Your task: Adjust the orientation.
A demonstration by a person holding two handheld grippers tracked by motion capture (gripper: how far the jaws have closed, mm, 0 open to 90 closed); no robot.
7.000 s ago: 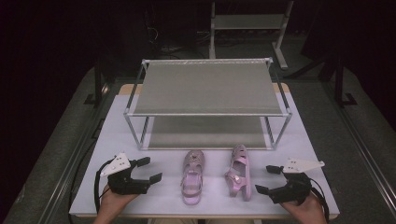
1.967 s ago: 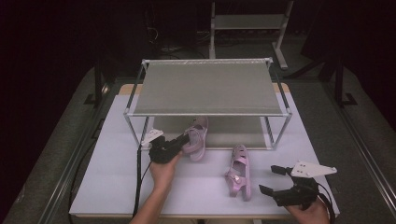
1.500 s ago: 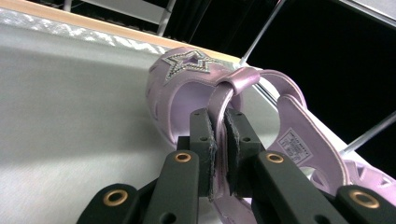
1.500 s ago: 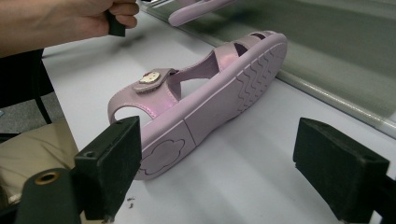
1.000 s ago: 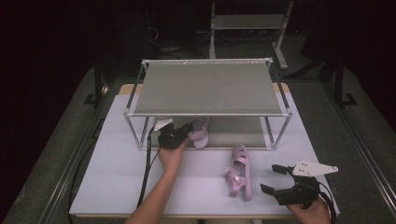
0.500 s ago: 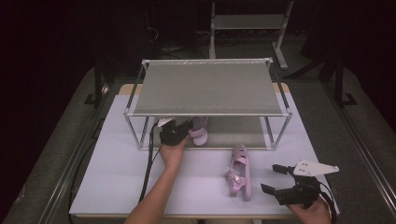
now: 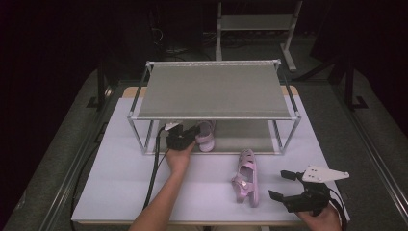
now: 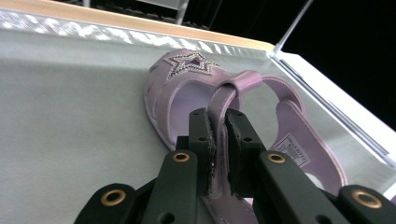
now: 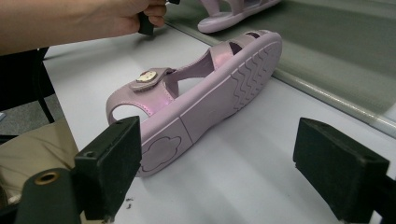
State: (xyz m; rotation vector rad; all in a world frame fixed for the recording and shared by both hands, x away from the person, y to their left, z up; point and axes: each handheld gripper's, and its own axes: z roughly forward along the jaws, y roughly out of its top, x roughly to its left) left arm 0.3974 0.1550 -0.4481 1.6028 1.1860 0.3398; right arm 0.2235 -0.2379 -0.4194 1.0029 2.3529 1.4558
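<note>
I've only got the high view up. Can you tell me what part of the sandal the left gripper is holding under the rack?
Observer: The left gripper has its jaws shut on the ankle strap of the held sandal.
Operator: Is that sandal down on the shelf?
Observer: Its toe end, with a glittery star, lies on the grey lower shelf.
Operator: And the right gripper?
Observer: The right gripper has its jaws wide open, with the second sandal tipped on its side ahead of them, sole facing the camera.

Black jaws, brass-ringed screw holes
</note>
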